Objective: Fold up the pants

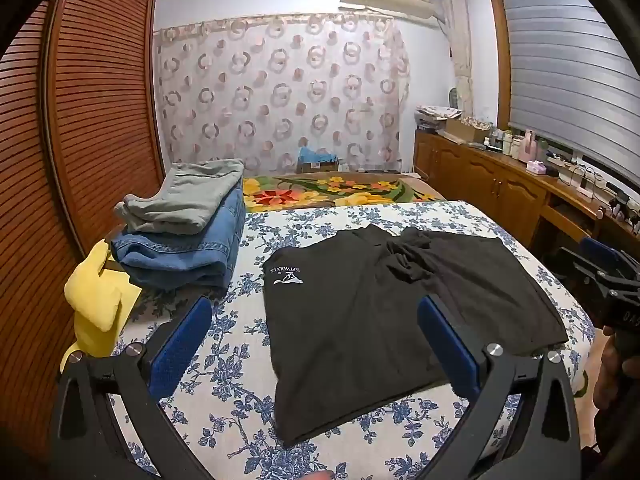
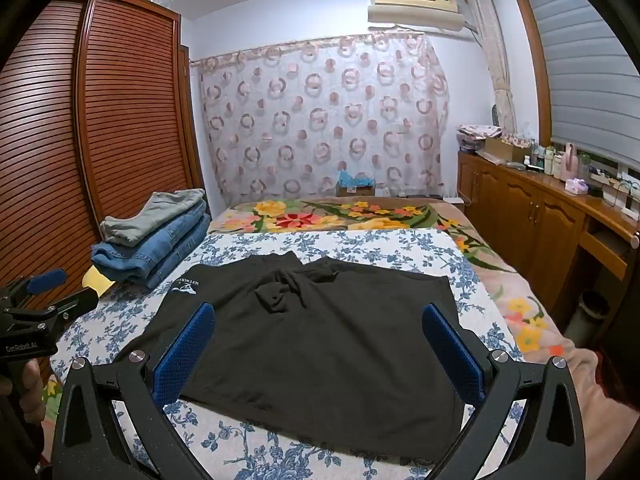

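Left wrist view showed black pants [image 1: 360, 320] lying flat on the floral bed [image 1: 224, 380], beside stacked jeans [image 1: 180, 256]. Left tongs [image 1: 316, 316] and right tongs [image 2: 318, 320] hovered above, both spread wide, pinching nothing.

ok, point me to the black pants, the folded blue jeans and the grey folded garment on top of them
black pants with white logo [image 2: 320, 344]: right wrist view, flat middle of the fabric.
folded blue denim jeans [image 1: 180, 256]: left wrist view, near folded edge.
grey folded garment [image 1: 188, 200]: left wrist view, centre of its top face.

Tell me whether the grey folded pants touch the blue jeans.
Touching. In the left wrist view the grey folded pants lie directly on top of the blue jeans stack.
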`<state>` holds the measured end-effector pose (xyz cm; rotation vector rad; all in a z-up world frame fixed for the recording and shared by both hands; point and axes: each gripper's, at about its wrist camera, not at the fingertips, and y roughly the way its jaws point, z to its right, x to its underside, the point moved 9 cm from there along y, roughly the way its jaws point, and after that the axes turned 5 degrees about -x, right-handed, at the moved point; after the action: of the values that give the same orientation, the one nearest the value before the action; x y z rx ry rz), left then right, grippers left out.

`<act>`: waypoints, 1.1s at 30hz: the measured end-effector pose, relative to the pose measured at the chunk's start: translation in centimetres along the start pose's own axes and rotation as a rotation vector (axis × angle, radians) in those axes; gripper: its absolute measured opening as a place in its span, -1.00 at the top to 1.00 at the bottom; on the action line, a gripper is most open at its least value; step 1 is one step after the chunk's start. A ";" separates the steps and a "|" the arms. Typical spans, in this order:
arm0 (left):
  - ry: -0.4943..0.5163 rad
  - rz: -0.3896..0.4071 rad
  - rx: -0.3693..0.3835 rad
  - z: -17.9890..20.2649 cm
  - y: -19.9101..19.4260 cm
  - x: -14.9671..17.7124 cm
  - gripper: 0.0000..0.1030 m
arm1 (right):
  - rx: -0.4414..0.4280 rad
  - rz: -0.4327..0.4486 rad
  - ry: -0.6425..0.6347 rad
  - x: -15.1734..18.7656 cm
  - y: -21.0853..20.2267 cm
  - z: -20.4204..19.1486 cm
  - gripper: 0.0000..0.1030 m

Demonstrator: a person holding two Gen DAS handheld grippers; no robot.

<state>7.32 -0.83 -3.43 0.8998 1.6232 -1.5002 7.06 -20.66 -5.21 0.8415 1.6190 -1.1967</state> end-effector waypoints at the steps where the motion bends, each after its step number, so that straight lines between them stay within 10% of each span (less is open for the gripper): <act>1: 0.001 0.002 -0.001 0.0 0.0 -0.1 -1.00 | 0.001 0.005 -0.003 0.0 0.0 0.0 -1.00; 33: 0.003 0.010 -0.001 0.3 -0.5 -0.4 -1.00 | 0.003 -0.001 -0.001 0.2 -0.1 0.0 -1.00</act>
<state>7.13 -1.17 -2.87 0.9086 1.6191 -1.4911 6.90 -20.71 -5.35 0.8420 1.6168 -1.2001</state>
